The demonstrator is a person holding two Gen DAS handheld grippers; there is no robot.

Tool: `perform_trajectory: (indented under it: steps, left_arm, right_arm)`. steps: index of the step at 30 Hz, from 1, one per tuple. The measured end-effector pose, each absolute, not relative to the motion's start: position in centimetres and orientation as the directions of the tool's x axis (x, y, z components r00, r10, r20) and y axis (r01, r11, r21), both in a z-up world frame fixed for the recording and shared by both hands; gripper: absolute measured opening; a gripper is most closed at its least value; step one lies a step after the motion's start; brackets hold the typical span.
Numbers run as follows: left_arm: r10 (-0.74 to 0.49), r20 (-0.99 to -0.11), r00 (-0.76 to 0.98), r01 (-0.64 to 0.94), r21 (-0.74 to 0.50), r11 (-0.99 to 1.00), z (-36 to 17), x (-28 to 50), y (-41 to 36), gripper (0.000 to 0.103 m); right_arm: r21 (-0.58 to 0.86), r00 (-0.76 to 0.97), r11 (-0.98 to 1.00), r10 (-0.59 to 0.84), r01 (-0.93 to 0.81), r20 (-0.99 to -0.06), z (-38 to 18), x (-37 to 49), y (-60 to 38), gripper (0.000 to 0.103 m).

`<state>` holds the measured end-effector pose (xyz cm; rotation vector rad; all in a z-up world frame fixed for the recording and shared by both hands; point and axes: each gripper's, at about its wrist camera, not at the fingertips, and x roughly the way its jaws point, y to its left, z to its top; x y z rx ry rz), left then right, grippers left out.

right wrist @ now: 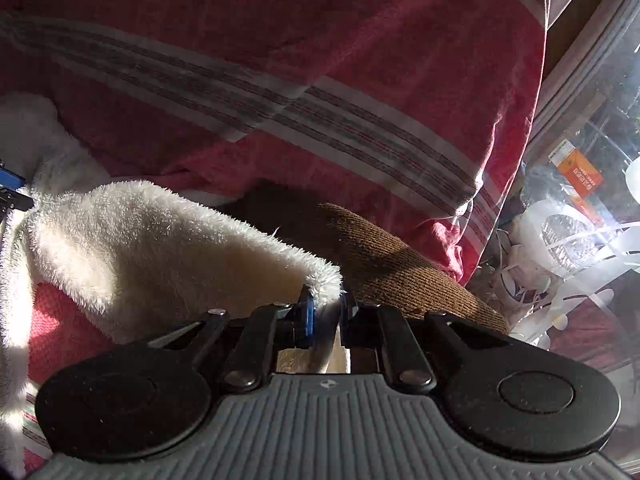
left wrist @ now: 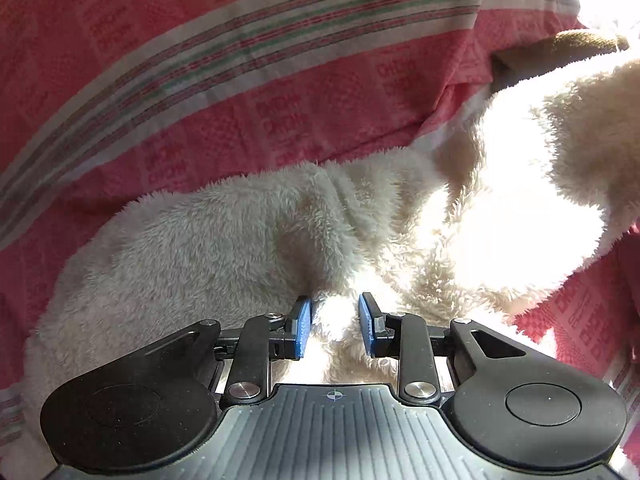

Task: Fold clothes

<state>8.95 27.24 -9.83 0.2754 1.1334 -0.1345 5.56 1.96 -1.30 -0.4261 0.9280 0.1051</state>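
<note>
A white fluffy fleece garment (left wrist: 200, 248) lies crumpled on a red cloth with pale stripes (left wrist: 240, 92). My left gripper (left wrist: 334, 326) points down into it, its blue pads closed on a bunched ridge of fleece. In the right wrist view my right gripper (right wrist: 326, 312) is shut on an edge of the same fleece (right wrist: 140, 248), which arches up from the cloth. A brown ribbed knit part (right wrist: 400, 268) lies just beyond that edge; it also shows in the left wrist view (left wrist: 560, 46). The left gripper's blue pad (right wrist: 10, 184) peeks in at the far left, with fleece gathered against it.
The red striped cloth (right wrist: 280, 40) hangs over the surface's right edge. Beyond it, behind a glass pane, are an orange box (right wrist: 580, 172) and white objects (right wrist: 560, 232). Strong sunlight washes out part of the fleece.
</note>
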Motion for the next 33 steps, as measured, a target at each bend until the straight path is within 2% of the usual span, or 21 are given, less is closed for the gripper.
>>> perform_trajectory:
  steps: [1, 3, 5, 7, 9, 11, 14, 17, 23, 27, 31, 32, 33]
  left_arm:
    - [0.030, -0.906, 0.423, 0.238, 0.143, 0.961, -9.6, 8.8, 27.5, 0.040]
    - [0.050, -0.892, 0.448, 0.218, 0.164, 0.962, -8.8, 8.3, 28.5, 0.062]
    - [0.098, -0.872, 0.479, 0.187, 0.210, 0.960, -7.5, 7.9, 30.2, 0.066]
    - [0.148, -0.848, 0.509, 0.139, 0.251, 0.958, -5.7, 7.5, 33.2, 0.075]
    - [0.199, -0.821, 0.535, 0.080, 0.283, 0.956, -3.9, 7.2, 36.9, 0.086]
    - [0.251, -0.803, 0.541, 0.012, 0.306, 0.952, -2.3, 7.4, 40.7, 0.090]
    - [0.318, -0.805, 0.501, -0.116, 0.301, 0.946, -1.3, 8.9, 46.8, 0.090]
    - [0.308, -0.834, 0.459, -0.171, 0.257, 0.951, -1.9, 10.2, 50.4, 0.090]
    - [0.233, -0.878, 0.418, -0.056, 0.231, 0.971, -4.9, 11.3, 51.0, 0.092]
    - [0.179, -0.899, 0.399, 0.016, 0.202, 0.979, -6.6, 11.8, 50.3, 0.097]
    - [0.165, -0.907, 0.387, 0.072, 0.209, 0.975, -8.4, 11.8, 49.7, 0.095]
    - [0.153, -0.903, 0.403, 0.089, 0.204, 0.975, -8.5, 11.6, 49.6, 0.089]
    - [0.131, -0.903, 0.409, 0.106, 0.189, 0.976, -8.4, 11.5, 49.5, 0.069]
  right_arm:
    - [-0.340, 0.601, 0.906, -0.128, -0.252, -0.789, -1.3, 6.4, 1.1, 0.013]
    - [-0.370, 0.579, 0.897, -0.173, -0.241, -0.797, -2.5, 8.0, 0.5, 0.013]
    - [-0.360, 0.537, 0.903, -0.189, -0.235, -0.822, -4.3, 9.0, 0.6, 0.018]
    - [-0.360, 0.536, 0.909, -0.200, -0.211, -0.820, -5.2, 9.1, 1.2, 0.030]
    - [-0.347, 0.581, 0.919, -0.182, -0.186, -0.793, -4.1, 8.5, 2.0, 0.055]
    - [-0.279, 0.616, 0.936, -0.091, -0.216, -0.782, -2.3, 8.1, 3.2, 0.065]
    - [-0.159, 0.619, 0.938, 0.070, -0.308, -0.783, -0.4, 8.6, 6.0, 0.068]
    - [-0.047, 0.565, 0.911, 0.213, -0.410, -0.797, -0.8, 10.6, 10.8, 0.068]
    - [0.145, 0.405, 0.787, 0.455, -0.600, -0.793, -3.9, 13.5, 21.8, 0.076]
    - [0.178, 0.324, 0.732, 0.488, -0.657, -0.810, -6.6, 15.9, 27.5, 0.077]
    - [0.193, 0.244, 0.729, 0.448, -0.657, -0.860, -9.4, 16.7, 30.2, 0.077]
    - [0.199, 0.231, 0.727, 0.446, -0.658, -0.865, -9.8, 16.5, 30.6, 0.077]
    - [0.195, 0.231, 0.719, 0.449, -0.667, -0.863, -9.8, 16.3, 30.8, 0.075]
